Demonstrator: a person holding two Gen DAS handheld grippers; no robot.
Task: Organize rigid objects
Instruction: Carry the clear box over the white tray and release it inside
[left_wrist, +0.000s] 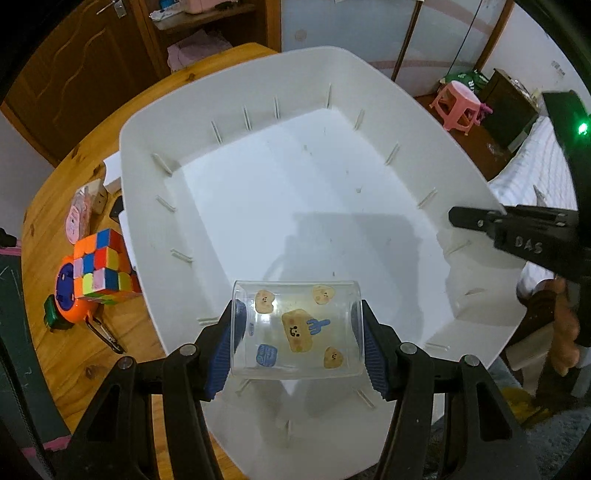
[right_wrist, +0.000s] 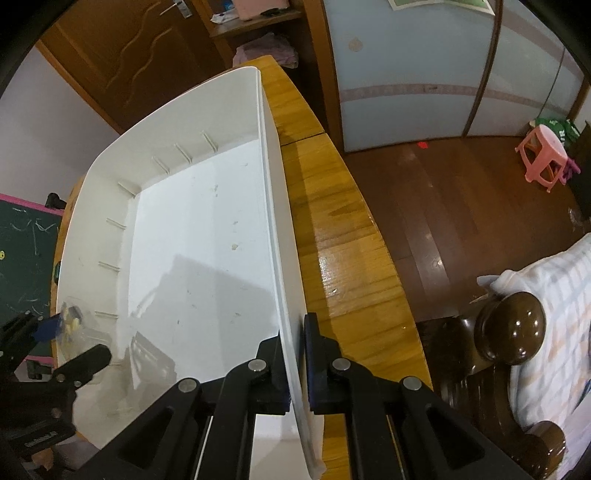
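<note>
The left tool (left_wrist: 297, 347) gripped a clear plastic cup (left_wrist: 295, 328) printed with cartoon stickers, its blue pads pressed against the cup's two sides. The cup hung over the near end of the white bin (left_wrist: 236, 81), above the floor of the bin and apparently not yet resting on it. The right tool (right_wrist: 295, 354) was clamped on the bin's right wall, one finger inside and one outside, which steadied the bin on the wooden desk (right_wrist: 343, 229).

To finish this step well, the cup probably needed lowering until it met the bin floor before the pads let go; a drop from height could have made so light a cup bounce or roll. Setting it toward a corner would have left room for the rest. The right tool was best kept clamped until the cup was down, since the bin might otherwise slide.

Further left on the desk, outside the bin, waited a Rubik's cube (left_wrist: 101, 264) sitting against an orange tape measure (left_wrist: 68, 299), and beyond them a pink packet (left_wrist: 79, 216) and a white box (left_wrist: 112, 171).
</note>
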